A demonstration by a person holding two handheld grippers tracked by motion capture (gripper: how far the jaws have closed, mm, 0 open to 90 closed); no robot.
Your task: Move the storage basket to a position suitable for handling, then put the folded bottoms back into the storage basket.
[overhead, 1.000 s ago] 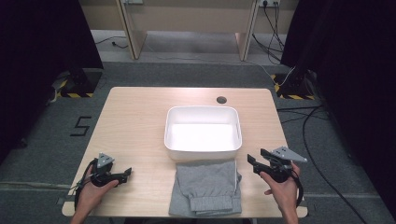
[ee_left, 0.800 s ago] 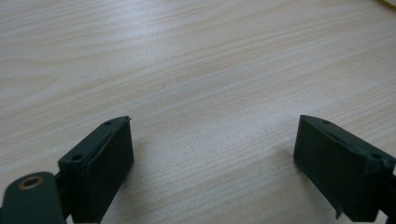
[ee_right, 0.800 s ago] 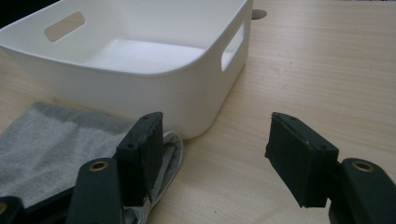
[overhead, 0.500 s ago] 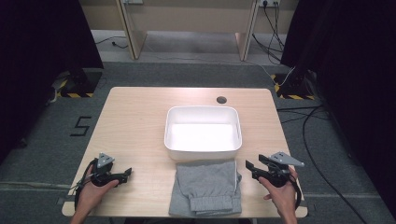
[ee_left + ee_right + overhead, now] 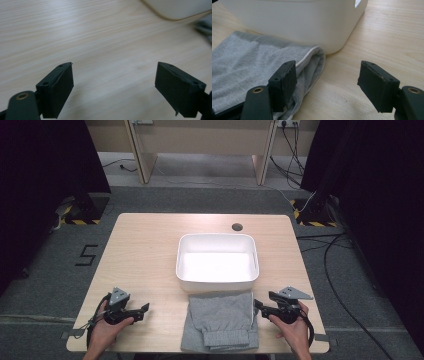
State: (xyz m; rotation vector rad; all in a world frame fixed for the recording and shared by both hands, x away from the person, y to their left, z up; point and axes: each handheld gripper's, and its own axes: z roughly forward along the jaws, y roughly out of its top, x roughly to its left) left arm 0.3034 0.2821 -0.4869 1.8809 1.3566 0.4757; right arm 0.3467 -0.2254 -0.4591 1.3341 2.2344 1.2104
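One folded grey jersey garment w/ a thin white trim line (image 5: 221, 319) is the item in hand; it lies flat on the pale wood-grain table (image 5: 145, 255), directly to the inside of the right gripper (image 5: 259, 306) and just in front of the white rectangular plastic tub (image 5: 218, 257), which it touches or nearly touches at its far edge.

Handling, as judged: light, soft, floppy, no stiffness at all. It is expected to sag and unfold if lifted by a single layer. Not fragile, not slippery; the knit should hold well between pads. Best hold is judged to be the folded right edge near the tub-side corner (image 5: 312, 58), where several layers are stacked, so all are pinched together. A second hold on the opposite edge would probably be needed to keep the fold.

Right gripper: jaws wide apart, nothing held. In the right gripper view one jaw is seen over or just at the garment's right edge (contact can't be told), the other over bare table; the tub wall is close ahead.

Left gripper (image 5: 141, 310): jaws also spread wide, empty, over bare table, well apart from the garment, which is off to its inner side; tub corner (image 5: 175, 10) ahead and to that same side.
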